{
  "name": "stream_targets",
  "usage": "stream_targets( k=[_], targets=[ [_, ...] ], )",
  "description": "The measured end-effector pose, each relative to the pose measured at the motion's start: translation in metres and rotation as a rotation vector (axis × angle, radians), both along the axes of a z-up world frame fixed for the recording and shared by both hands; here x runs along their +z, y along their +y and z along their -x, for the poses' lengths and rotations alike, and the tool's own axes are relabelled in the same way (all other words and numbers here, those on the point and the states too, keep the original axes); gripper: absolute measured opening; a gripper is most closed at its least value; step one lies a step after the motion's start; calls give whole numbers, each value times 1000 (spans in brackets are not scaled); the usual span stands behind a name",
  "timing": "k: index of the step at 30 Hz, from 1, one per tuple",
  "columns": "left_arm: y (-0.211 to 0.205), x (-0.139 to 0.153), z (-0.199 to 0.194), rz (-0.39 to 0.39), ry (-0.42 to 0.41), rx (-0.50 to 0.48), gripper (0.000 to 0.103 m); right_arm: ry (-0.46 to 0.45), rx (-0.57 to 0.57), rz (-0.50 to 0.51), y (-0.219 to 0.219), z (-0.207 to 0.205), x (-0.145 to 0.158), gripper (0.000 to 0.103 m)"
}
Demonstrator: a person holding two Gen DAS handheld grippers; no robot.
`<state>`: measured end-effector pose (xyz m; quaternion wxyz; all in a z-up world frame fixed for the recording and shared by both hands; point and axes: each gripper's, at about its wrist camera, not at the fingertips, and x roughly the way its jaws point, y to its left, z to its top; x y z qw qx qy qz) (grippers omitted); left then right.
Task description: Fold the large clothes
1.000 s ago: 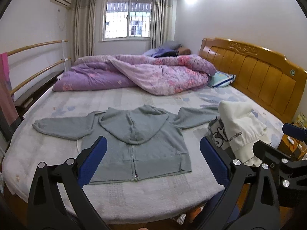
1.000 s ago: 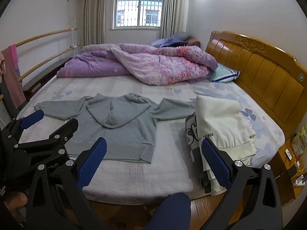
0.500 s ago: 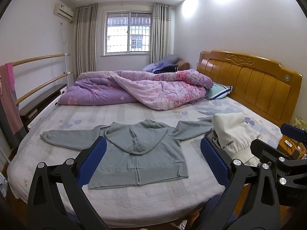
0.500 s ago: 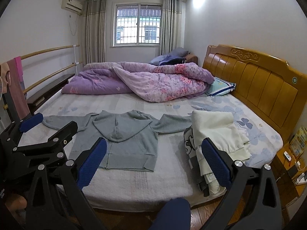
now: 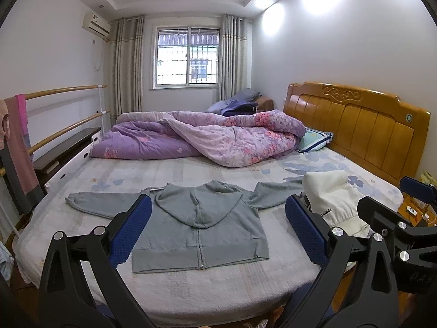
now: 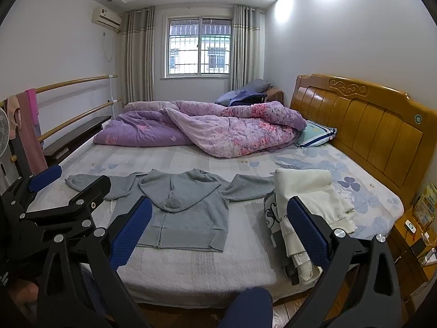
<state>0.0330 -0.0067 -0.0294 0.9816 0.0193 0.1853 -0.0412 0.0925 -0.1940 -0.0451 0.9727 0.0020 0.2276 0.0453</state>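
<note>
We view a wide bed [image 5: 218,287] whose bare sheet fills the near half, with a rumpled purple quilt [image 5: 207,136] heaped along its far side. On the near sheet a grey zip hoodie [image 5: 199,227] lies flat, front up, hood folded down over the chest, hem toward us and both sleeves spread sideways; its long axis thus runs left to right across our line of approach. Just beside its right sleeve sits a pile of pale folded clothes [image 6: 308,205]. Our left gripper [image 5: 217,232] and right gripper [image 6: 218,232] both hang short of the mattress edge, fingers spread wide, holding nothing. We judge the left gripper better centred on the hoodie; the right faces the gap between hoodie and pile.
</note>
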Motion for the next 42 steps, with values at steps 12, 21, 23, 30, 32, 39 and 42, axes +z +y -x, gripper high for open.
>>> stream_targets(
  k=[12,21,23,30,32,39,42],
  targets=[
    [2,7,3,-8,-19,17,98,-23,2,-5,0,8,2,95],
    [2,7,2,-5,-21,14,98,-32,-4,-4,-1,9,3,95],
    [1,7,2,-4,-18,13,98,-34,-6,-1,-1,9,2,95],
    [0,10,1,-3,-30,19,98,-39,-10,0,-2,9,4,95],
    [-2,10,0,-2,-32,20,98,-39,-9,0,-1,8,4,95],
    [-2,11,-2,-3,-31,20,98,-39,-11,-1,-2,9,4,95],
    [-3,10,0,-2,-33,21,98,-38,-11,-3,-2,8,5,95]
  ],
)
